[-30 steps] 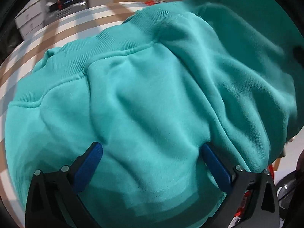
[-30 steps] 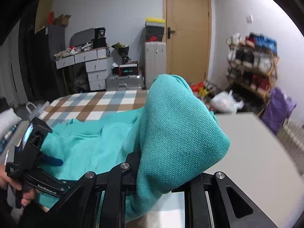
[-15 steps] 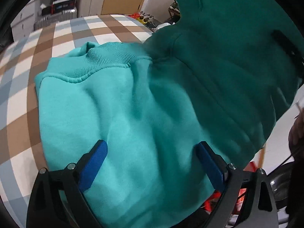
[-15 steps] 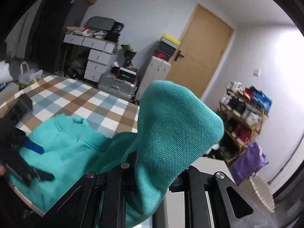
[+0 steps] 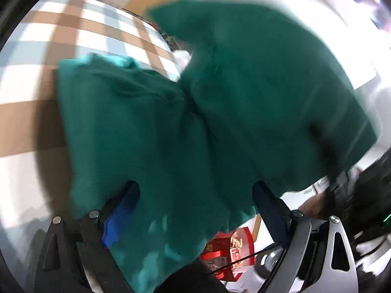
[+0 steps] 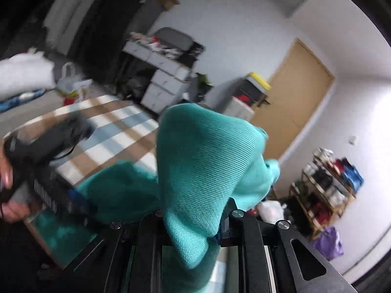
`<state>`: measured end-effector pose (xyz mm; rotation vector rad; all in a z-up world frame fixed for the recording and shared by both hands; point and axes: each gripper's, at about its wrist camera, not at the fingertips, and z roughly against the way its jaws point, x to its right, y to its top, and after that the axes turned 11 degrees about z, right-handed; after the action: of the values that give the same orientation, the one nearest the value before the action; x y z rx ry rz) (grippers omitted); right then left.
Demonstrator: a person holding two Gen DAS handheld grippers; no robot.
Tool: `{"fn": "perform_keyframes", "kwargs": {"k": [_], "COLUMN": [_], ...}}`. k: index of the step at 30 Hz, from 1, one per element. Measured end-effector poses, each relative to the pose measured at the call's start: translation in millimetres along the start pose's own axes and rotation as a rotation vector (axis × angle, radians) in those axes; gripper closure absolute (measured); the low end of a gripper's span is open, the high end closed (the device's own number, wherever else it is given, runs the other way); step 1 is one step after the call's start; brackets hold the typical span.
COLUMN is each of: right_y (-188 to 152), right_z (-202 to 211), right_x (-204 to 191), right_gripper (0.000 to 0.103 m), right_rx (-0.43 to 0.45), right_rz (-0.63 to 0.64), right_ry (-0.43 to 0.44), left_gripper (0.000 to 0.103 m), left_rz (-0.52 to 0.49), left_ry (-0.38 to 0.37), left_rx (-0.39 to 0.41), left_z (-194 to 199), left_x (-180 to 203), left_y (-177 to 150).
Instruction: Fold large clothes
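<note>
Teal sweatshirt lifted off the checked table, one claw gripping, one gaping

The right gripper [image 6: 195, 222] is clamped on a bunched fold of the teal sweatshirt [image 6: 207, 166], holding it up above the checked tablecloth [image 6: 117, 131]. The left gripper [image 5: 195, 210] has its jaws wide apart after closing in slightly; cloth drapes between its blue pads [image 5: 117, 219] but they do not look to press it. The rest of the garment hangs partly off the table's near edge. Judged risk: with only one corner pinched, the heavy fleece could swing, slide off toward the floor, or slip from the clamp, spoiling the fold line.
</note>
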<state>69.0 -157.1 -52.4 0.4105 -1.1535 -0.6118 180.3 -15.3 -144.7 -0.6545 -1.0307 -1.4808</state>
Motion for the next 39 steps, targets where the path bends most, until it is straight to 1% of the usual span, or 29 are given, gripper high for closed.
{"fn": "perform_keyframes", "kwargs": {"k": [2,3,4,5,8,11,12,15,17,18,19,21,22,23,24,26,27,28,29,31,32,33,34,36,37,38,39], "right_y": [1,0,-2,-6,-15,-27,-31,-39,-43,-45,-46,-49,-51,-52,-54,-59,-59,-59,-59,-58,-60,-60,-62,-65,-66,-66,-65], "right_z": [-5,-7,-9,-13,-18,-21,-20,-21,-24,-27,-29,-33,-35,-36,-36,-36,-34,-35,-36,-36,-37,-36,-37,-38,-39,-41,-40], "right_x": [-23,-31,-40,-53,-81,-100,-108,-128,-138,-140,-140,-129,-122,-118,-115,-113,-114,-113,-112,-111,-109,-108,-105,-99,-97,-95,-95], "right_gripper": [0.085,0.085,0.085,0.085,0.084,0.083,0.082,0.079,0.077,0.076,0.076,0.076,0.076,0.076,0.076,0.076,0.076,0.076,0.076,0.076,0.076,0.076,0.076,0.076,0.076,0.076,0.076], "right_rx": [-0.009,-0.013,-0.019,-0.030,-0.049,-0.072,-0.076,-0.082,-0.086,-0.089,-0.090,-0.078,-0.074,-0.068,-0.061,-0.055,-0.053,-0.055,-0.058,-0.055,-0.051,-0.047,-0.040,-0.035,-0.032,-0.034,-0.035], "right_rz": [0.043,0.051,0.050,0.054,0.078,0.079,0.091,0.169,0.191,0.189,0.176,0.093,0.029,-0.001,-0.034,-0.074,-0.092,-0.107,-0.120,-0.156,-0.180,-0.197,-0.234,-0.291,-0.309,-0.325,-0.321], "right_ry": [0.040,0.061,0.095,0.140,0.194,0.226,0.230,0.253,0.262,0.270,0.280,0.322,0.353,0.364,0.372,0.382,0.388,0.396,0.405,0.426,0.441,0.450,0.473,0.515,0.529,0.549,0.549], "left_gripper": [0.013,0.013,0.013,0.013,0.013,0.013,0.013,0.013,0.013,0.013,0.013,0.012,0.012,0.011,0.011,0.011,0.011,0.011,0.011,0.014,0.034,0.055,0.060,0.071,0.073,0.078,0.081], "left_rz": [0.013,0.025,0.036,0.039,0.056,0.080,0.073,0.035,0.015,-0.003,-0.017,-0.070,-0.088,-0.112,-0.124,-0.112,-0.089,-0.087,-0.105,-0.129,-0.123,-0.096,-0.069,-0.042,-0.039,-0.050,-0.053], "left_ry": [-0.024,-0.018,-0.012,-0.004,0.023,0.019,0.024,0.085,0.085,0.075,0.073,0.084,0.093,0.107,0.122,0.169,0.218,0.250,0.299,0.375,0.404,0.400,0.374,0.378,0.371,0.371,0.375], "left_rx": [0.022,0.037,0.054,0.054,0.056,0.021,0.015,0.033,0.071,0.080,0.092,0.107,0.104,0.089,0.067,-0.009,-0.051,-0.084,-0.123,-0.173,-0.189,-0.219,-0.223,-0.212,-0.206,-0.194,-0.192], "left_z": [21,33,42,48,56,53,50,51,65,73,78,84,77,66,53,21,-3,-16,-35,-58,-61,-66,-61,-51,-45,-39,-35], "left_x": [-3,-8,-13,-17,-24,-24,-24,-12,0,0,2,24,31,45,50,55,57,55,56,55,53,47,47,43,42,44,42], "left_y": [-3,-3,-2,0,3,7,10,13,16,27,29,37,44,54,63,82,93,95,100,99,97,96,94,90,87,85,82]}}
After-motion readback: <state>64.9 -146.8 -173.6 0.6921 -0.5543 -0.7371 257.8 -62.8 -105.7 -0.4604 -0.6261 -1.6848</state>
